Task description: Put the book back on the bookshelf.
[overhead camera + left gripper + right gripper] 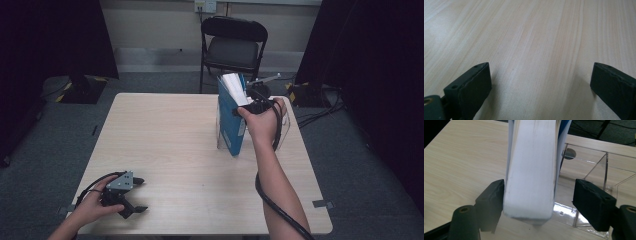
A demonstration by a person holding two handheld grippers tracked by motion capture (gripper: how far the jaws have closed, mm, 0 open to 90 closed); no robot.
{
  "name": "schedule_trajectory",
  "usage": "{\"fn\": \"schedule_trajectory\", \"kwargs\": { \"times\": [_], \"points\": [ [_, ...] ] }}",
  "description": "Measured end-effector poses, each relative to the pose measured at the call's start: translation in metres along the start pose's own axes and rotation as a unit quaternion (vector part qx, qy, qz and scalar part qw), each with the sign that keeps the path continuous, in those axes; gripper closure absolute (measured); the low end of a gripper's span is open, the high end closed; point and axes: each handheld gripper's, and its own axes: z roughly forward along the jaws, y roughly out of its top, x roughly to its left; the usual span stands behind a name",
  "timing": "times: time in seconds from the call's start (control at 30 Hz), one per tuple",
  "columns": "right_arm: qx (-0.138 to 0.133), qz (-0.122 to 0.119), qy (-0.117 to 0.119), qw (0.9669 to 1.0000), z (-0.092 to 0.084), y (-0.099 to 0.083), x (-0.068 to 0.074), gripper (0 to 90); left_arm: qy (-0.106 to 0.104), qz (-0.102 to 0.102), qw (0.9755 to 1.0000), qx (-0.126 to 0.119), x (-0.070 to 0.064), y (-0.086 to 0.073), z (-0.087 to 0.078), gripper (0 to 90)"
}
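While book (531,170) stands in holder (596,162), right tool (536,202) jaws apart.

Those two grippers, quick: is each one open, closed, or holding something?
Left gripper: open, holding nothing, above the table.
Right gripper: open; the blue book stands between its jaws, one clearly apart from it.

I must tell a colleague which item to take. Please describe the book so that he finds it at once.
On the wooden table, look at the far right part, before the black folding chair. There a clear plastic stand holds the book, upright. It is the only blue-covered thing with thick white pages.
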Motion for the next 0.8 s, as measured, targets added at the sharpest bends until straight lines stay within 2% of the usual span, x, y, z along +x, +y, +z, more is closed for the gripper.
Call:
{"fn": "schedule_trajectory", "kwargs": {
  "times": [0.4,0.73,0.8],
  "points": [
    [-0.007,-0.007,0.038,0.9992,-0.010,-0.019,0.002,19.6,0.002,0.004,1.0000,0.001,0.000,0.000,0.000,3.0],
    [-0.010,-0.030,0.070,0.9971,-0.014,-0.035,0.008,18.5,0.003,0.004,1.0000,0.001,0.000,0.000,0.000,3.0],
    [-0.002,-0.036,0.068,0.9970,-0.014,-0.038,0.010,18.3,0.002,0.001,1.0000,-0.002,0.000,0.000,0.000,3.0]
  ]
}}
